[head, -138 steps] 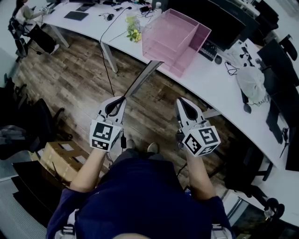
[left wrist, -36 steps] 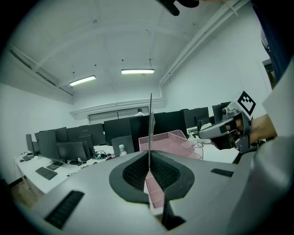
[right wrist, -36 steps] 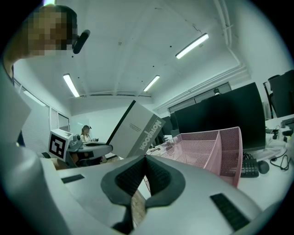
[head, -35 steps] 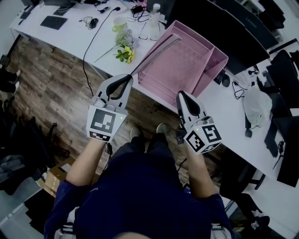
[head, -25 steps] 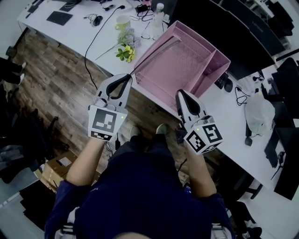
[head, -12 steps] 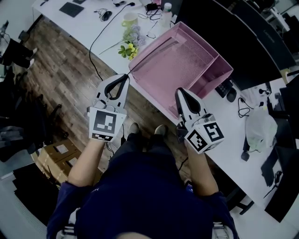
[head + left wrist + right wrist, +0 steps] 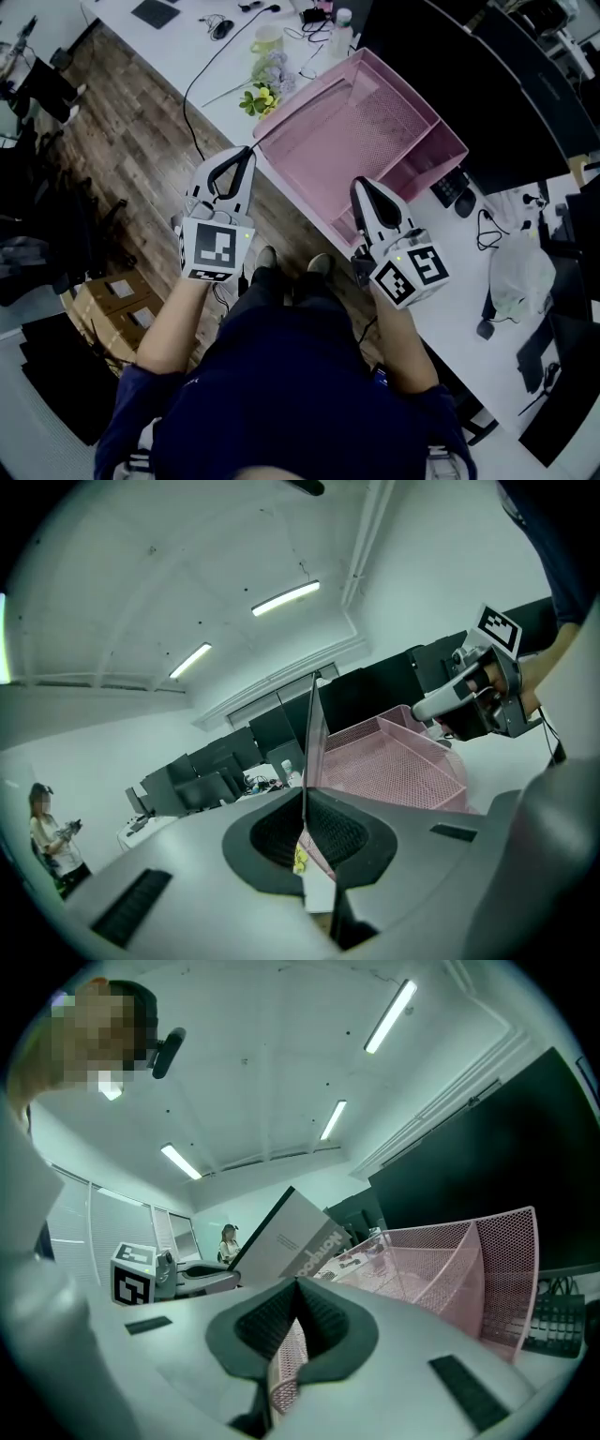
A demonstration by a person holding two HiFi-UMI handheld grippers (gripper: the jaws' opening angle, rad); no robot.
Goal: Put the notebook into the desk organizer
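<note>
1. Thin grey-white card-cover notebook (image 7: 296, 1234): in the air, edge-on, tilted over left rim of pink mesh desk organizer (image 7: 370, 122). Not inside yet.
2. Left gripper (image 7: 242, 157): fingers clamped on notebook's lower corner. Right gripper (image 7: 364, 187): fingers together, nothing btwn them, near organizer's front rim.
3. Est. progress: pickup and approach done. Remaining: lower in, release.
4. Unclear: head view shows notebook as 1 thin line against the rim. Contact w/ rim and target compartment can't be told.
</note>
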